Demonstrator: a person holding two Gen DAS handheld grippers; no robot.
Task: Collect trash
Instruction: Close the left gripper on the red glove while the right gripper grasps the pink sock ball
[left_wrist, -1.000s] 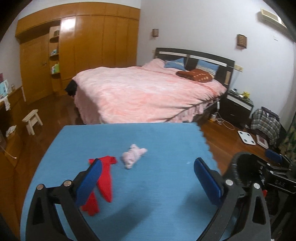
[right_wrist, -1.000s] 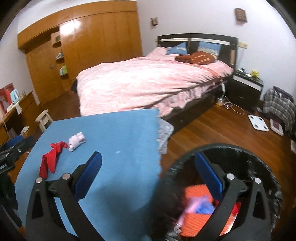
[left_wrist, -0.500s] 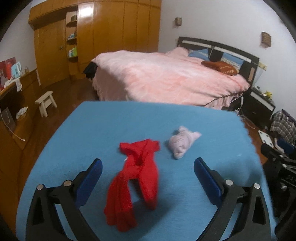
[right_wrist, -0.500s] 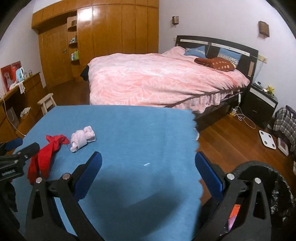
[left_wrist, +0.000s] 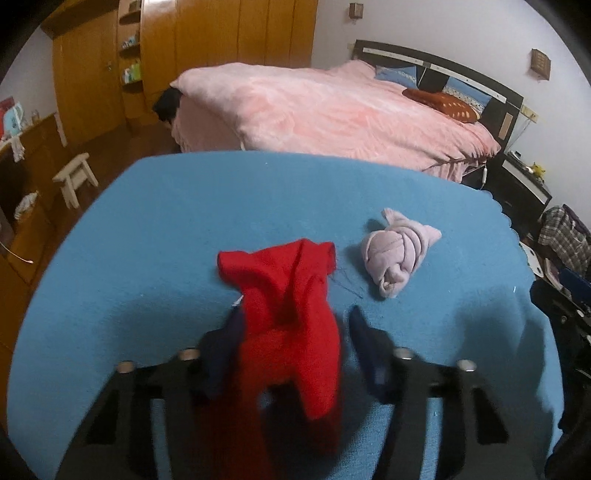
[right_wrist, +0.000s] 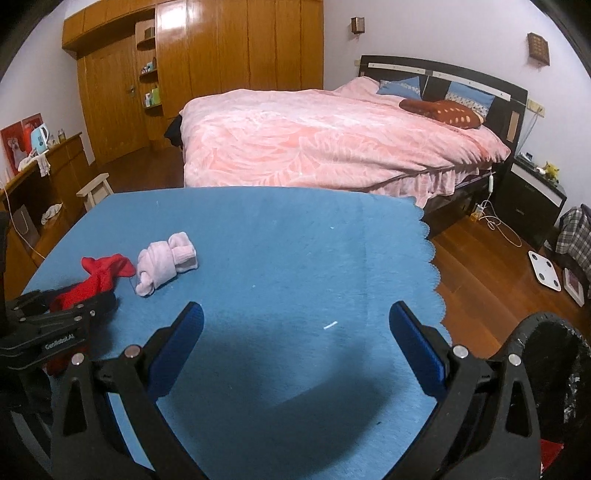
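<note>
The crumpled red cloth (left_wrist: 288, 314) lay on the blue felt table cover (left_wrist: 166, 221), between the left gripper (left_wrist: 293, 325)'s blue-padded jaws, which had just been closing around it; whether the pads already pressed it could not be told. The right gripper (right_wrist: 295, 328) was held spread wide over bare cover, with the rolled pale-pink sock bundle (right_wrist: 166, 262) lying just beside the red cloth.

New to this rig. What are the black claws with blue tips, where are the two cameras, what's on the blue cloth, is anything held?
No robot: a person holds a two-finger gripper in each hand, each with a fisheye camera looking along its fingers. In the left view, the left gripper has just been closing around a red cloth lying on the blue table cover; whether the pads press it yet is unclear. A rolled pink cloth lies beside it. In the right view, the right gripper is open and empty, with a black bin at its right.
</note>
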